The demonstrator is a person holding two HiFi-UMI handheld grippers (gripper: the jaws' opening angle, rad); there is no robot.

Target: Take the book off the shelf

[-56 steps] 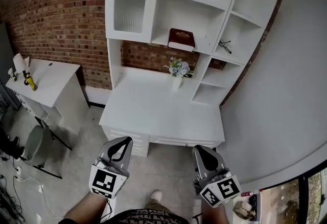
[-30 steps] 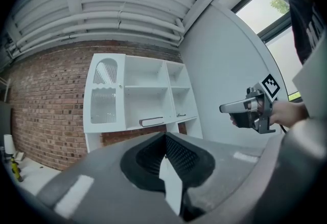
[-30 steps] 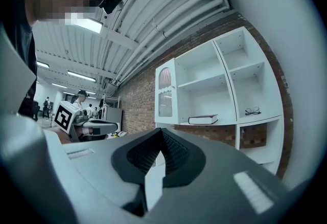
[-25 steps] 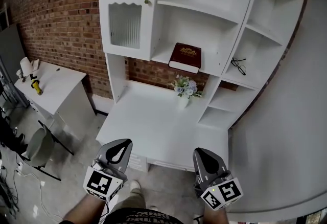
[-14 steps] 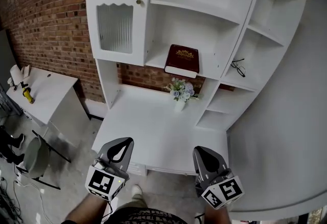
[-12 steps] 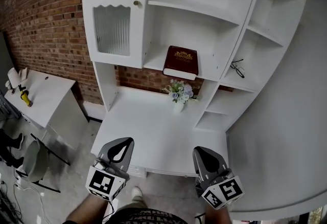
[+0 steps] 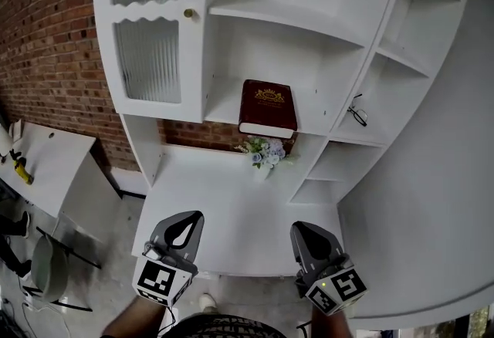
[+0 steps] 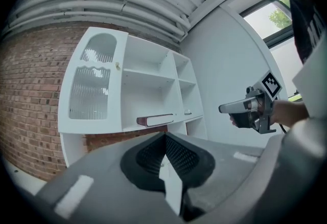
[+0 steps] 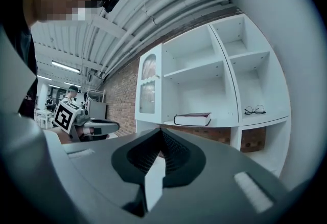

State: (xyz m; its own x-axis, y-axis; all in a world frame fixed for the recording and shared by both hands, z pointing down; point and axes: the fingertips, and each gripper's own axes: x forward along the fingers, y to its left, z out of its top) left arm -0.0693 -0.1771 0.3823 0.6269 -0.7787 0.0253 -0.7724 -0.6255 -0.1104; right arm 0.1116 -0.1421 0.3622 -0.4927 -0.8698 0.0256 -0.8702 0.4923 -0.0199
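Note:
A dark red book (image 7: pixel 267 106) with gold print lies flat on a middle shelf of the white shelf unit (image 7: pixel 318 24); it also shows as the book (image 8: pixel 155 119) in the left gripper view and the book (image 9: pixel 192 118) in the right gripper view. My left gripper (image 7: pixel 181 230) and right gripper (image 7: pixel 306 238) hang side by side at the near edge of the white desk (image 7: pixel 193 194), well short of the book. Both are shut with nothing between the jaws. In its own view the left gripper (image 8: pixel 165 138) points level at the shelves, as does the right gripper (image 9: pixel 161 134).
A small vase of flowers (image 7: pixel 263 153) stands on the desk under the book's shelf. Glasses (image 7: pixel 355 113) lie on a right-hand shelf. A ribbed glass cabinet door (image 7: pixel 149 59) is at upper left. A brick wall (image 7: pixel 46 43) and a second white table (image 7: pixel 42 163) are to the left.
The shelf unit and book have grown larger and closer in the head view as I moved toward the desk. Both grippers stayed shut and side by side.

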